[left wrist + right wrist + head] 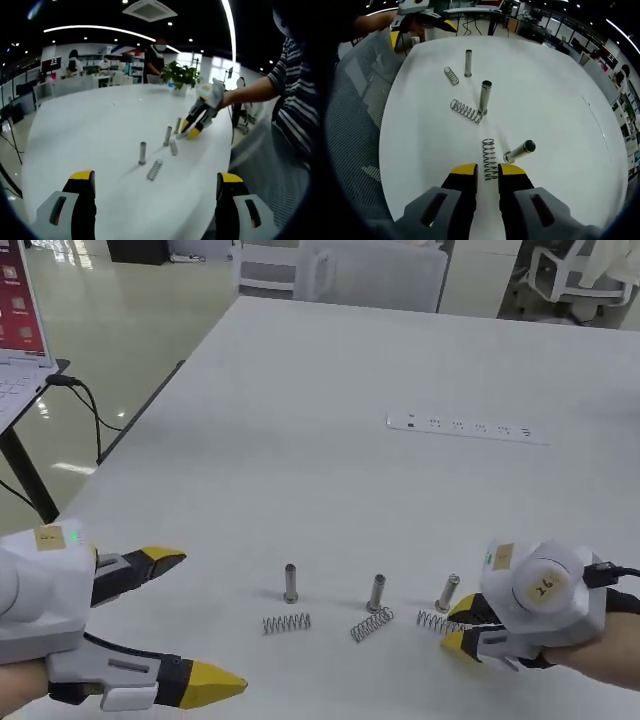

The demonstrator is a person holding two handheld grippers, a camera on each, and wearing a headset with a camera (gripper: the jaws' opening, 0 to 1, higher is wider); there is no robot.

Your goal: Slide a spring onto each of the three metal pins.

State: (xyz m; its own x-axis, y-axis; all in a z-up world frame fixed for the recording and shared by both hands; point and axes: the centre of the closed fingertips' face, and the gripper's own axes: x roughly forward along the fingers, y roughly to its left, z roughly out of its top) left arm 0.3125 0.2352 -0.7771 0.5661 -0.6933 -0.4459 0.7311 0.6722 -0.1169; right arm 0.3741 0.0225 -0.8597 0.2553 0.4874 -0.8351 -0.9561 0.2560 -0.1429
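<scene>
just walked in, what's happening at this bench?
A person works a gripper in each hand. The left pin, middle pin and right pin stand on the white table, bare; the left spring, middle spring and right spring lie loose beside them. The right gripper has its jaws narrowly either side of the right spring's near end; whether it grips is unclear. The left gripper hangs open, off to the left.
</scene>
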